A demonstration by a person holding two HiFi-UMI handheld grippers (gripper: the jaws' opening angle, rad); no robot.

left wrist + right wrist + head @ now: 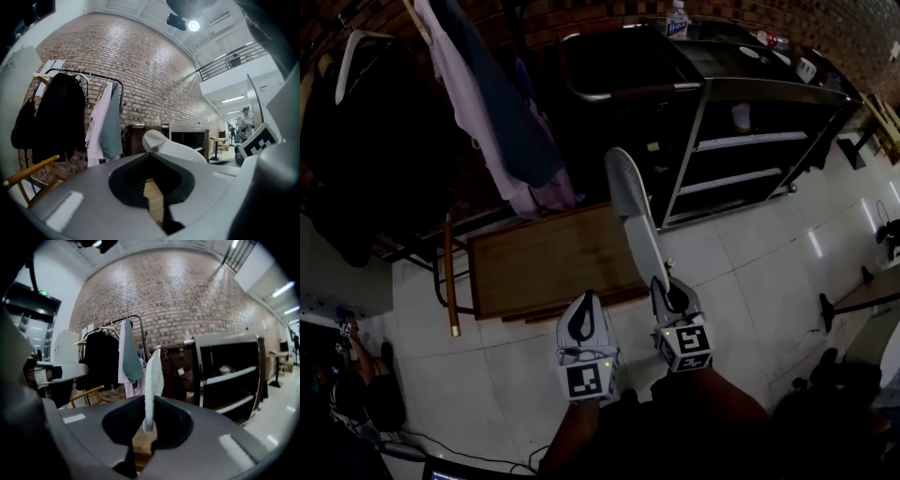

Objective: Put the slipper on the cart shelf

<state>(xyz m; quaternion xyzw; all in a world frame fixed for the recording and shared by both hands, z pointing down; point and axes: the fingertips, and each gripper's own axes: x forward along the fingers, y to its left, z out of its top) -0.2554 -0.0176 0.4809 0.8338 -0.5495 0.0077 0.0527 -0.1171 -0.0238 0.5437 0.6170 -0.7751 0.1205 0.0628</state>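
A white slipper [633, 216] sticks up and away from my right gripper [667, 286], which is shut on its near end. In the right gripper view the slipper [152, 380] stands edge-on, pinched between the black pads of my right gripper [147, 427]. The black cart [741, 141] with metal shelves stands beyond it to the right, a gap away from the slipper's tip. My left gripper [584, 302] hovers beside the right one, shut, with nothing in it. Its own view shows the left gripper [152, 185] closed, the slipper [173, 147] just past it.
A low wooden table [548, 258] lies under the slipper. A clothes rack with hanging garments [478, 112] fills the left, with a wooden chair frame [448, 272] by it. A water bottle [677, 19] stands on the cart top, a cup [742, 117] on its upper shelf. A person [243, 124] stands far off.
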